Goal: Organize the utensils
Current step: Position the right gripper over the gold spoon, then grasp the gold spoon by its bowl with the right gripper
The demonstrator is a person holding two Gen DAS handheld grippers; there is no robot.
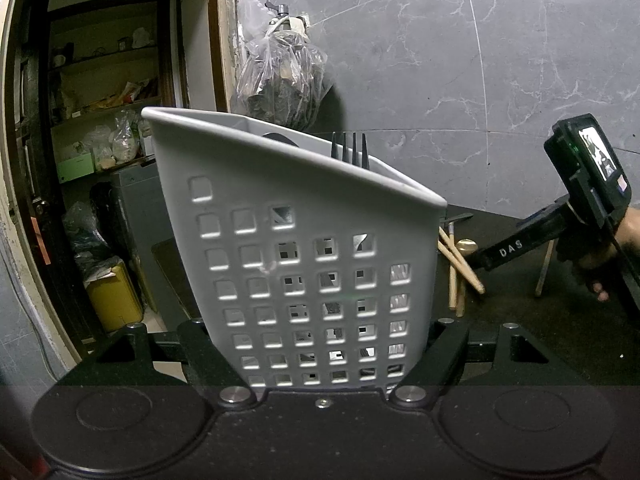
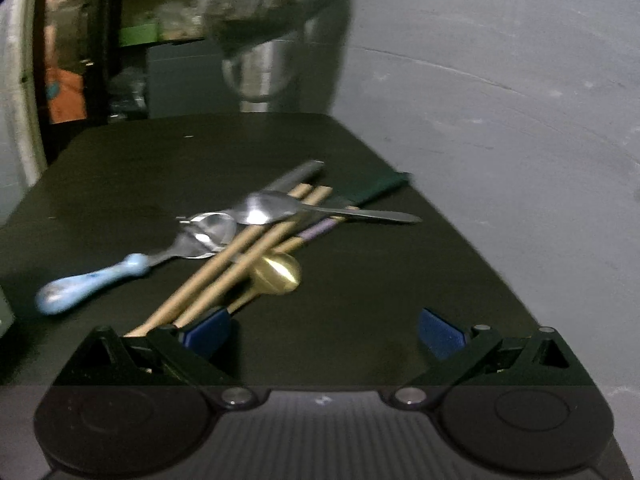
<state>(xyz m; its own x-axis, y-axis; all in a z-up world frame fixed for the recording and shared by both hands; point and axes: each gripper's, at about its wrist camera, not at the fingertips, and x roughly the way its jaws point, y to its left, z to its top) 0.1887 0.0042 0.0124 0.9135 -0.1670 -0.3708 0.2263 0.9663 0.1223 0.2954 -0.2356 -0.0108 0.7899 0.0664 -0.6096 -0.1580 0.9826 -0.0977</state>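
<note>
A grey perforated utensil holder (image 1: pixel 304 248) fills the left wrist view, tilted, with my left gripper (image 1: pixel 326 344) shut on its lower sides. Dark fork tines (image 1: pixel 352 150) stick up above its rim. In the right wrist view a pile of utensils lies on the black table (image 2: pixel 360 320): a blue-handled utensil (image 2: pixel 92 284), a silver spoon (image 2: pixel 268 208), wooden chopsticks (image 2: pixel 224 268) and a gold spoon (image 2: pixel 278 272). My right gripper (image 2: pixel 324 334) is open just short of the pile, its left blue pad (image 2: pixel 208 334) beside the chopstick ends. Nothing lies between its pads.
A dark green cloth (image 2: pixel 380 186) lies under the far end of the pile. A grey marble-patterned wall (image 1: pixel 440 60) stands behind the table. A plastic bag (image 1: pixel 280 76) hangs on it. Left of the table are cluttered shelves (image 1: pixel 104 92) and a yellow container (image 1: pixel 114 300).
</note>
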